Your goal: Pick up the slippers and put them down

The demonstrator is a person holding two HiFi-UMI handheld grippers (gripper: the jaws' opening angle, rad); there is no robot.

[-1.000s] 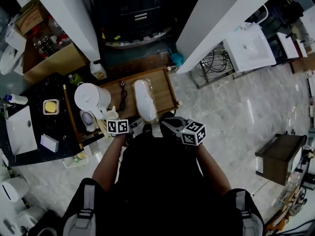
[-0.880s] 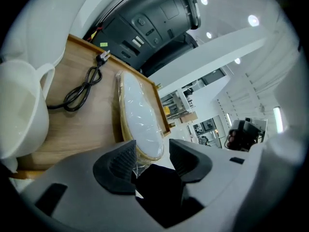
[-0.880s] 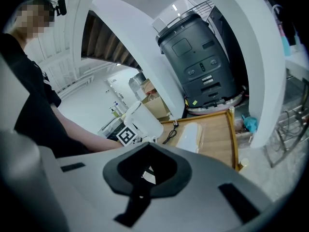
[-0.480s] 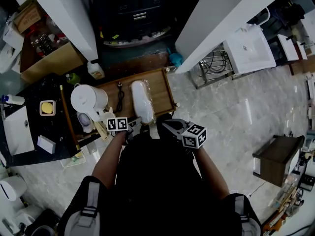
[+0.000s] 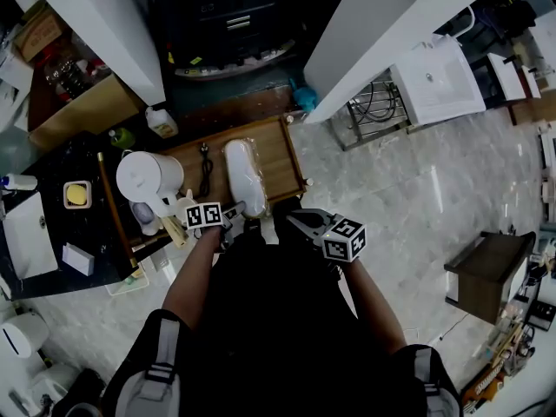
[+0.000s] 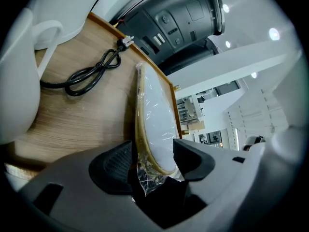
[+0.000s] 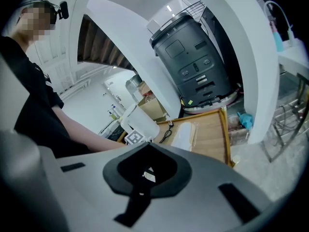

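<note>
A white pair of slippers (image 5: pixel 244 176) in clear plastic wrap lies lengthwise on the wooden tray (image 5: pixel 282 159). In the left gripper view its heel end (image 6: pixel 155 115) sits between the jaws of my left gripper (image 6: pixel 152 161). Those jaws have just been opening, and the left pad (image 6: pixel 113 166) stands slightly off the pack. From above, the left gripper (image 5: pixel 236 224) is at the tray's near edge. My right gripper (image 5: pixel 291 220) hangs just right of it, off the tray, shut and holding nothing. In its own view, past its closed pads (image 7: pixel 147 170), the slippers (image 7: pixel 184 135) lie ahead.
A white kettle (image 5: pixel 148 176) and a coiled black cable (image 5: pixel 204 168) share the tray's left half. A dark round appliance (image 5: pixel 234 24) stands beyond the tray between two white pillars. A black counter (image 5: pixel 52 233) with small items is at the left, and marble floor (image 5: pixel 417 198) at the right.
The left gripper's marker cube has shifted slightly left and toward the tray's near edge. The slippers still lie on the tray. The right gripper has kept still.
</note>
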